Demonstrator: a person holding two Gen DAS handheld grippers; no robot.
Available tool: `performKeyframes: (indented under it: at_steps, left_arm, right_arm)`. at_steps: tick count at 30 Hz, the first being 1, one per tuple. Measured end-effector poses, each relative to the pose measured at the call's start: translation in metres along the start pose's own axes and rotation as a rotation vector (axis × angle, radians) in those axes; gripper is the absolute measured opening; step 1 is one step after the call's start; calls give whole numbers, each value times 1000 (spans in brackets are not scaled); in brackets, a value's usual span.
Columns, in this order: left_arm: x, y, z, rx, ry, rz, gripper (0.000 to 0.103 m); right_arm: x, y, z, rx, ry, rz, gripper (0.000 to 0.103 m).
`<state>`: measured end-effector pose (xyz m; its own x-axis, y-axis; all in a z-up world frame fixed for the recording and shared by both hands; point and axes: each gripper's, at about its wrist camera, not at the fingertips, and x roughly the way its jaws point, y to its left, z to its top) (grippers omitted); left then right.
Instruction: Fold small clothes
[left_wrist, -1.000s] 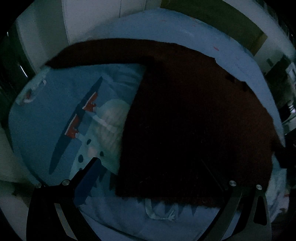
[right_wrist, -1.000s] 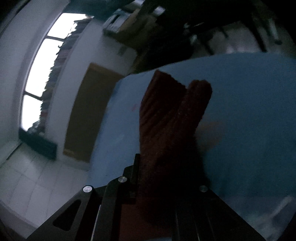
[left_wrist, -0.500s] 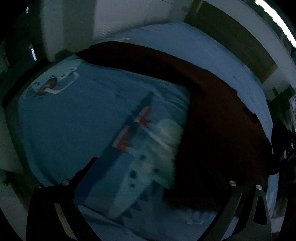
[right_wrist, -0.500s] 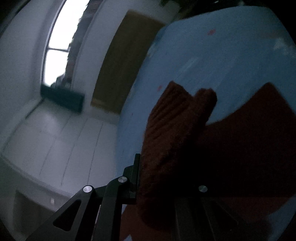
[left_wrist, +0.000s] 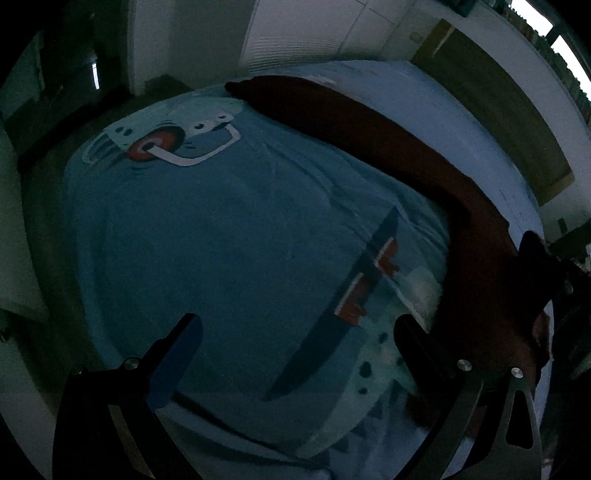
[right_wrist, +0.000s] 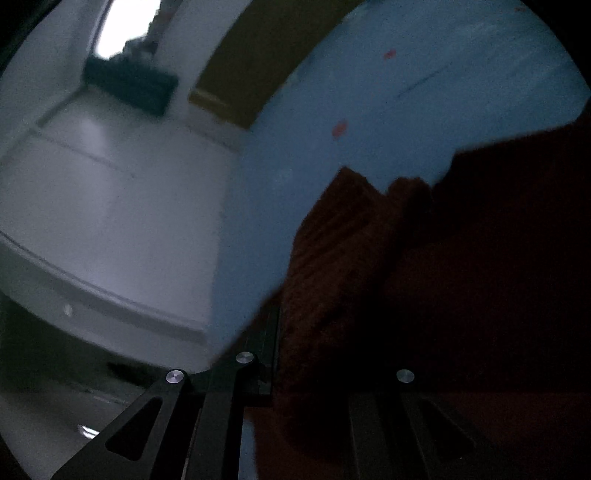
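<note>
The left gripper (left_wrist: 295, 339) hangs with jaws spread wide, while the right gripper (right_wrist: 317, 369) is clamped tight.

Dark red-brown cloth (left_wrist: 476, 236), plain, ribbed texture in right wrist view. Blue garment (left_wrist: 229, 258) with cartoon print: white shapes, red patches, dark blue stripe. Light blue sheet (right_wrist: 424, 85) with few small red marks. Black gripper fingers (left_wrist: 177, 354).

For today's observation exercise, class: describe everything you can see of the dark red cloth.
The dark red cloth looks like thick, fuzzy knit or fleece, very dark in the dim light. It stretches as a long band across the blue printed bedsheet, lying on it at the far end. Its near end is bunched and lifted, pinched in the shut right gripper. The left gripper is open and clear of it.
</note>
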<state>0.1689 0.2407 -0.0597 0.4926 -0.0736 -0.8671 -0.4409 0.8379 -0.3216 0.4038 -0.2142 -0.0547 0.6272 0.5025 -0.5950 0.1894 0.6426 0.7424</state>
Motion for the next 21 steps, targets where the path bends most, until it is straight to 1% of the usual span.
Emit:
performKeyframes:
  at_steps: [4, 8, 11, 12, 13, 16, 19, 20, 21]
  left_arm:
    - [2, 6, 4, 13, -22, -8, 102]
    - [-2, 4, 6, 30, -56, -43, 101]
    - [1, 2, 9, 46, -48, -61, 101]
    - [2, 0, 11, 62, -41, -65, 101]
    - [3, -1, 12, 75, -37, -67, 102]
    - [12, -1, 18, 85, -20, -89, 102]
    - [21, -1, 24, 77, -15, -118, 101]
    - [24, -2, 26, 73, -11, -134, 102]
    - [25, -2, 27, 72, -11, -141, 102]
  right_arm:
    - [31, 9, -29, -68, 70, -78, 8]
    - [53, 21, -39, -127, 110, -144, 10]
    - [64, 27, -53, -181, 134, -207, 11]
    - [59, 20, -71, -197, 140, -226, 12]
    - [64, 25, -75, -229, 150, -263, 13]
    - [65, 25, -83, -271, 162, -324, 17]
    - [70, 43, -96, -313, 171, -355, 31]
    - [66, 49, -102, -346, 177, -367, 37]
    - [68, 59, -106, -381, 184, -373, 41]
